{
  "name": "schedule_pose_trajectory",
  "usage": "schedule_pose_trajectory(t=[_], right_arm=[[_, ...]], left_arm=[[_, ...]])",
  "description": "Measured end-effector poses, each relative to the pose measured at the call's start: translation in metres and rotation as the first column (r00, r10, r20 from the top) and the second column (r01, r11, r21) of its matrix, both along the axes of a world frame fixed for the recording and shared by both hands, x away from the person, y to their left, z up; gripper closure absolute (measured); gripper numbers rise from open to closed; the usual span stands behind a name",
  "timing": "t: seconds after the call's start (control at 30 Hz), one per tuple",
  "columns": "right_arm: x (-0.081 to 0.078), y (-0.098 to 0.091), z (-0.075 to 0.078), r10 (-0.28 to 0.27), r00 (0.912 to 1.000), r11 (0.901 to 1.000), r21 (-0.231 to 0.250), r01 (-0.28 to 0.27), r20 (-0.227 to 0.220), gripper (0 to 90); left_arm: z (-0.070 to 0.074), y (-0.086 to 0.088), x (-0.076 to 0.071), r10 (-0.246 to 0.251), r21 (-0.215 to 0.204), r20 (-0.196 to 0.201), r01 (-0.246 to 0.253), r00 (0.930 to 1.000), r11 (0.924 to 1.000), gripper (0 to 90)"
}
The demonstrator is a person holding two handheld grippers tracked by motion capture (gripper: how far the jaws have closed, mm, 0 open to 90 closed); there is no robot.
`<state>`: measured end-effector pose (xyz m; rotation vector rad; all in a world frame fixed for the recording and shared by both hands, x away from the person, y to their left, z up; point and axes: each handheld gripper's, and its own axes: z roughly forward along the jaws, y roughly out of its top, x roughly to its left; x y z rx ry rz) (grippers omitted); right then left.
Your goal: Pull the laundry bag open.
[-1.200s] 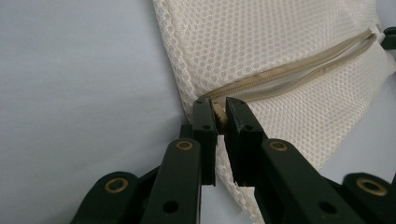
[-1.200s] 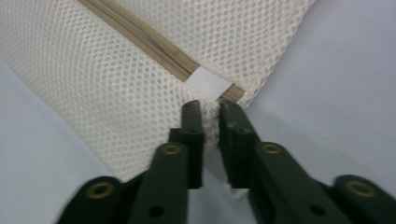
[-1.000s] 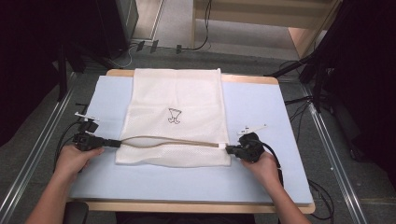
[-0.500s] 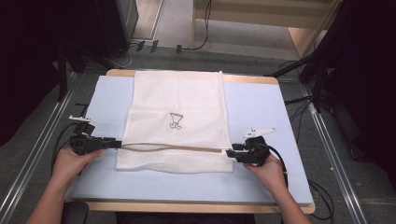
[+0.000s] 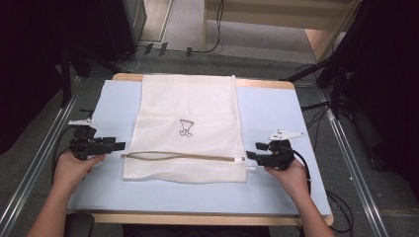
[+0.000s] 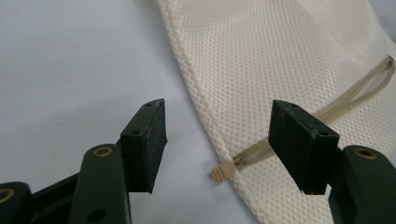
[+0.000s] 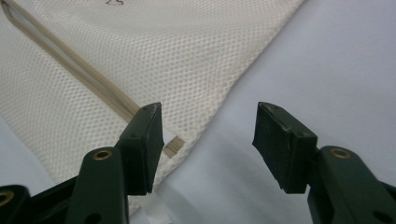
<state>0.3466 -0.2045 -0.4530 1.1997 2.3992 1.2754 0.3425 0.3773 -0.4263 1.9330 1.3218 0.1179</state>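
A white mesh bag [image 5: 192, 101] with a small black drawing lies flat on the light blue mat [image 5: 274, 111]. A beige zipper [image 5: 183, 156] runs across its near part. My left gripper [image 5: 120, 146] is open just off the bag's left edge; its jaws have just been opening. The zipper's end [image 6: 223, 171] lies on the mat between them, untouched by the pads. My right gripper [image 5: 249, 155] is open at the bag's right edge. Its jaws have also just been opening, with the bag's corner [image 7: 187, 126] and zipper [image 7: 84, 70] below them, not gripped.
The mat covers a wooden table [image 5: 197, 218]. Bare mat lies left and right of the bag. Cables [image 5: 316, 106], dark stands [image 5: 341, 74] and metal floor rails [image 5: 356, 173] surround the table.
Both grippers held the zipper's ends stretched between them; now both have let go, opened and drawn slightly outward. The zipper lies slack on the bag.
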Motion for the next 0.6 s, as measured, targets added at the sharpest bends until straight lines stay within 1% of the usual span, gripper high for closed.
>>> schedule_pose_trajectory(t=[0.03,0.1,0.17,0.27,0.37,0.47,0.5,0.6], right_arm=[[0.001,-0.003,0.0,-0.008,1.0,1.0,-0.001,0.008,-0.002,43.4],[0.003,-0.006,-0.001,-0.019,0.9998,0.9998,-0.001,0.019,-0.002,43.5],[0.005,-0.01,-0.002,-0.03,0.9995,0.9995,-0.008,0.03,0.001,43.5],[0.007,-0.016,-0.004,-0.05,0.9987,0.9986,-0.016,0.05,0.002,43.5],[0.009,-0.023,-0.006,-0.078,0.9969,0.9966,-0.023,0.079,0.007,42.7],[0.011,-0.029,-0.008,-0.103,0.9946,0.9942,-0.028,0.104,0.007,41.0],[0.011,-0.031,-0.009,-0.113,0.9936,0.993,-0.035,0.113,0.001,40.8],[0.011,-0.034,-0.011,-0.128,0.9918,0.9912,-0.033,0.128,0.001,39.9]], left_arm=[[0.0,0.001,0.001,0.011,0.0,0.003,-0.011,0.9999,0.9999,37.9],[-0.001,0.005,0.004,0.018,0.009,0.01,-0.018,0.9998,0.9998,37.8],[-0.002,0.007,0.005,0.032,0.01,0.01,-0.032,0.9994,0.9994,37.5],[-0.003,0.01,0.006,0.041,0.018,0.008,-0.041,0.9991,0.999,37.2],[-0.003,0.011,0.007,0.043,0.028,0.01,-0.044,0.999,0.9986,36.9],[-0.004,0.011,0.008,0.046,0.037,0.004,-0.046,0.9989,0.9982,36.6],[-0.005,0.011,0.009,0.046,0.038,0.003,-0.046,0.9989,0.9982,36.5],[-0.005,0.009,0.01,0.044,0.043,0.001,-0.044,0.999,0.9981,35.9]])
